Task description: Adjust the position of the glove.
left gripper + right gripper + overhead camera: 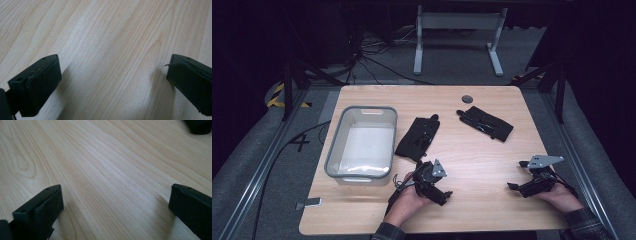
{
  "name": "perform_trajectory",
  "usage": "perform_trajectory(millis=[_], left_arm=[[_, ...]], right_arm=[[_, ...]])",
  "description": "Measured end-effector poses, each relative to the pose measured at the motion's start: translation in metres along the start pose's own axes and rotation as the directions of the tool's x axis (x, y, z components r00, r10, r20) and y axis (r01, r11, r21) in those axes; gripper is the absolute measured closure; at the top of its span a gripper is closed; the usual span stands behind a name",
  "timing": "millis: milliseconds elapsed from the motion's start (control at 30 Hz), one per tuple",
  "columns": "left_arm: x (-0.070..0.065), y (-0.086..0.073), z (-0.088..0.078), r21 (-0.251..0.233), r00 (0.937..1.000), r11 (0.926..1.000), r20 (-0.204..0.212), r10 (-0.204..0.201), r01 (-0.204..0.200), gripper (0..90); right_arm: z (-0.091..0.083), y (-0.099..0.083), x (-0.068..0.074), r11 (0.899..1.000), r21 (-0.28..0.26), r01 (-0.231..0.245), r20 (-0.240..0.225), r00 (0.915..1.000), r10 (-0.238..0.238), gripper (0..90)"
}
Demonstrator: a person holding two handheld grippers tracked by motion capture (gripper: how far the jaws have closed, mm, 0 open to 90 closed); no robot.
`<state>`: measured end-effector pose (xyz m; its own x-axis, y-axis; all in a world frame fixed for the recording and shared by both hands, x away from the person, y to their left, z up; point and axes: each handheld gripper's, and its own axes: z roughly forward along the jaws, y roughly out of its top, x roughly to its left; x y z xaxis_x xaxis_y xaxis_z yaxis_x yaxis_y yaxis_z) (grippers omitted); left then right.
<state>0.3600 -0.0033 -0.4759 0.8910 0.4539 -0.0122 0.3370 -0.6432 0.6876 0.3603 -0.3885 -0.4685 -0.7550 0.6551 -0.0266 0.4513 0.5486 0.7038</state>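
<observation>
Limp black gloves (418,138) (floppy fabric) on grained wooden table (482,155)

A grey tub (362,142) sits at the wooden table's (492,160) left side, a round grommet (467,98) far right of it.

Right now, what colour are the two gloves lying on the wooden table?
Black, both gloves; high view.

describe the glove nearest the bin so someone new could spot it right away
Start at the wooden table and find the grey bin on its left side. Just right of the bin, apart from it, lies a black glove, flat, above the left gripper. The other glove lies farther right, near the round hole; this one is the one beside the bin.
</observation>
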Motion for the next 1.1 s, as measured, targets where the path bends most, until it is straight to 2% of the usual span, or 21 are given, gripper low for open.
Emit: perform_trajectory(millis=[167, 300, 367, 433, 500, 600, 867, 967, 1100], left_arm=[[0.000, 0.000, 0.000, 0.000, 1.0000, 1.0000, 0.000, 0.000, 0.000, 0.0], [0.000, 0.000, 0.000, 0.000, 1.0000, 1.0000, 0.001, -0.001, 0.001, 0.0], [0.000, 0.000, 0.000, 0.000, 1.0000, 1.0000, 0.001, -0.001, 0.001, 0.0], [0.000, 0.000, 0.000, 0.000, 1.0000, 1.0000, 0.001, -0.001, 0.001, 0.0], [0.000, 0.000, 0.000, 0.000, 1.0000, 1.0000, 0.001, -0.001, 0.001, 0.0], [0.000, 0.000, 0.000, 0.000, 1.0000, 1.0000, 0.001, -0.001, 0.001, 0.0], [0.000, 0.000, 0.000, 0.000, 1.0000, 1.0000, 0.001, -0.001, 0.001, 0.0], [0.000, 0.000, 0.000, 0.000, 1.0000, 1.0000, 0.001, -0.001, 0.001, 0.0], [0.000, 0.000, 0.000, 0.000, 1.0000, 1.0000, 0.000, -0.001, 0.001, 0.0]], right_arm=[[0.000, 0.000, 0.000, 1.000, -0.002, 0.004, -0.005, 1.0000, -0.004, 1.7], [-0.004, 0.002, -0.001, 1.000, -0.003, 0.018, -0.018, 0.9997, -0.018, 16.5], [-0.005, 0.003, -0.001, 1.000, 0.003, 0.021, -0.021, 0.9996, -0.021, 18.5], [-0.006, 0.005, -0.002, 1.000, 0.009, 0.023, -0.020, 0.9995, -0.022, 27.2], [-0.007, 0.006, -0.002, 1.000, 0.006, 0.022, -0.020, 0.9996, -0.022, 29.7], [-0.008, 0.012, -0.006, 1.000, -0.018, 0.017, -0.025, 0.9995, -0.017, 43.7], [-0.002, 0.031, -0.017, 0.999, -0.029, 0.013, -0.038, 0.9992, -0.014, 75.4], [0.000, 0.037, -0.018, 0.999, -0.031, 0.015, -0.035, 0.9993, -0.016, 82.5], [0.004, 0.044, -0.024, 0.999, -0.038, 0.003, -0.019, 0.9998, -0.003, 86.8]])
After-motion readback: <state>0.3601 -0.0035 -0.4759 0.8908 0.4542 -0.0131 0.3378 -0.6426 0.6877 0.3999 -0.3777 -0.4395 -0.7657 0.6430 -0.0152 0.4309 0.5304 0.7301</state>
